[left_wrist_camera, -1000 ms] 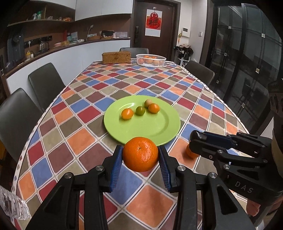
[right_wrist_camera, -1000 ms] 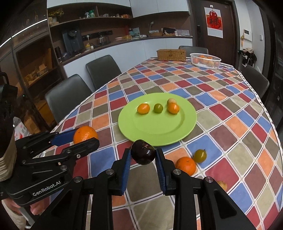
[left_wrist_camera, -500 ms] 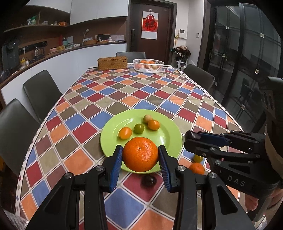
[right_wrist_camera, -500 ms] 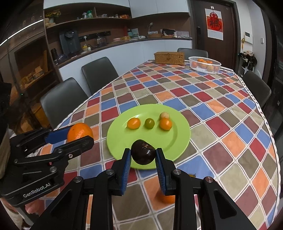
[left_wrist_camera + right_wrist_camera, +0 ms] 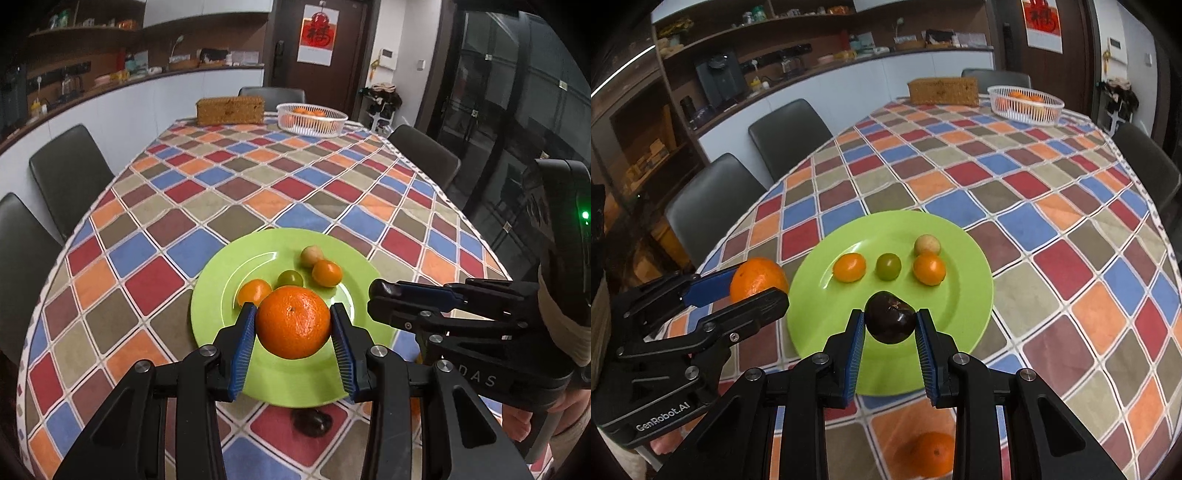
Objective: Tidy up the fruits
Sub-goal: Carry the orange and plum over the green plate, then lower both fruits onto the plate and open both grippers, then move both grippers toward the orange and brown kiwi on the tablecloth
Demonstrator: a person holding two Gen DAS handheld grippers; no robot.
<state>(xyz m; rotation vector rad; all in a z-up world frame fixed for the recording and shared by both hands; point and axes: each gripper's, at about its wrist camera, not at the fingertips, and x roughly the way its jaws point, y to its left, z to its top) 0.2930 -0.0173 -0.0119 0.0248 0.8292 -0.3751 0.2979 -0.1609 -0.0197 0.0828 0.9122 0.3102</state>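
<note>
Left wrist: orange [image 5: 293, 323] now over plate [image 5: 221, 280].

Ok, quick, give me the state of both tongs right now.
Left tongs: shut on the orange, over the green plate.
Right tongs: shut on the dark plum, over the same plate.

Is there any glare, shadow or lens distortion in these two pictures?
Left wrist view: the green plate carries curved glare streaks; table edges bow from fisheye; corners are black. Right wrist view: a faint glare streak on the plate; the held dark fruit has small highlights; far shelves look soft.
</note>
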